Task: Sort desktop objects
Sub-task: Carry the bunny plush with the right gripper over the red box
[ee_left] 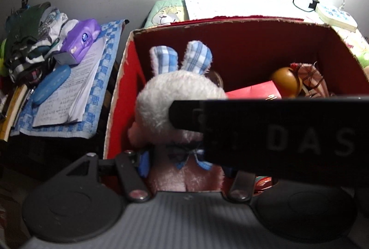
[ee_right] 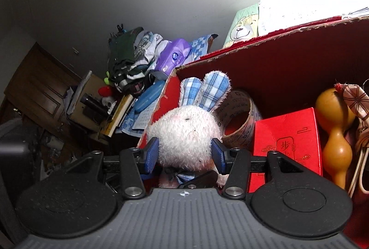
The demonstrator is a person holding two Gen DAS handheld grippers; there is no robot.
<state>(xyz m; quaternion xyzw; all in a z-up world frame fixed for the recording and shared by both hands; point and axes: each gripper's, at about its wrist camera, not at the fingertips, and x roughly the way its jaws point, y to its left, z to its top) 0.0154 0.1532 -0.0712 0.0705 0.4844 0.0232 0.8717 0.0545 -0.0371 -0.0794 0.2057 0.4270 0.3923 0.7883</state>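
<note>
The right gripper (ee_right: 184, 154) clasps the plush rabbit's (ee_right: 184, 133) head inside the red box (ee_right: 288, 64); the left gripper (ee_left: 184, 163) grasps its body.

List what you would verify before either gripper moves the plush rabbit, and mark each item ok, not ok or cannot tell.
1. Right gripper pads on both sides of the plush rabbit, at its head: ok.
2. Left gripper gripping the rabbit's body: cannot tell, one finger is hidden.
3. Rabbit inside the red box: ok.
4. Clear space beside the rabbit: not ok, the tape roll and red carton crowd it.
5. Left wrist view unobstructed: not ok, the right gripper's body covers part of it.
</note>
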